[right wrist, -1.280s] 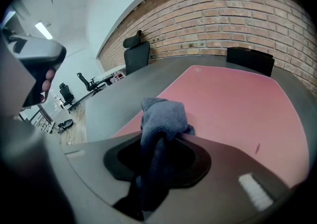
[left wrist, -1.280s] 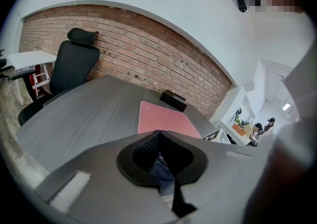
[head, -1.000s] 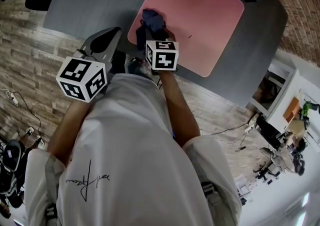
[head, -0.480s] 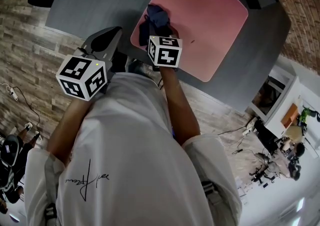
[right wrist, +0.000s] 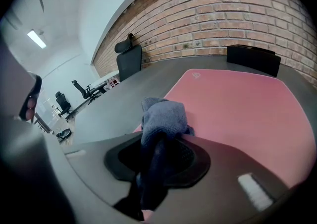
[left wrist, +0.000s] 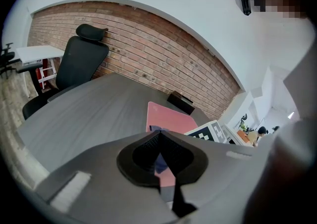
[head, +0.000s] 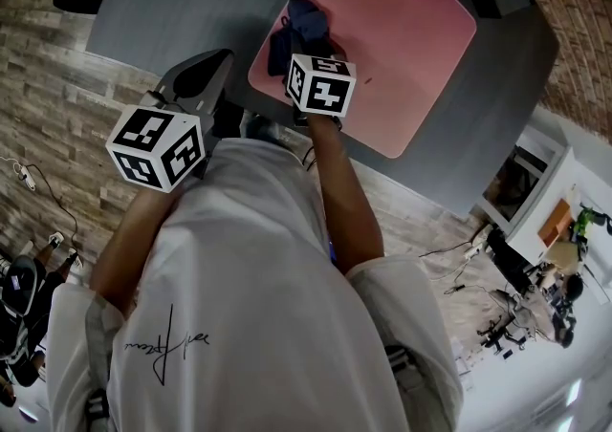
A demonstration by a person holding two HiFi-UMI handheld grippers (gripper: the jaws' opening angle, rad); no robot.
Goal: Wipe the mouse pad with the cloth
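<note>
A pink mouse pad (head: 392, 29) lies on the grey table (head: 172, 0); it also shows in the right gripper view (right wrist: 237, 104) and the left gripper view (left wrist: 171, 118). A dark blue cloth (head: 299, 24) rests bunched on the pad's near left corner. My right gripper (head: 300, 46) is shut on the cloth (right wrist: 161, 116), whose folds bulge out past the jaws (right wrist: 154, 161). My left gripper (head: 212, 65) hangs at the table's near edge, left of the pad, jaws closed with nothing in them (left wrist: 161, 163).
A black box (right wrist: 252, 58) sits beyond the pad's far edge. A black office chair (left wrist: 79, 64) stands at the table's far left before a brick wall. The person's white shirt (head: 249, 306) fills the lower head view. Desks and cables lie on the floor at right.
My right gripper has pushed the cloth a little farther onto the pad, away from the near edge. The left gripper has stayed put.
</note>
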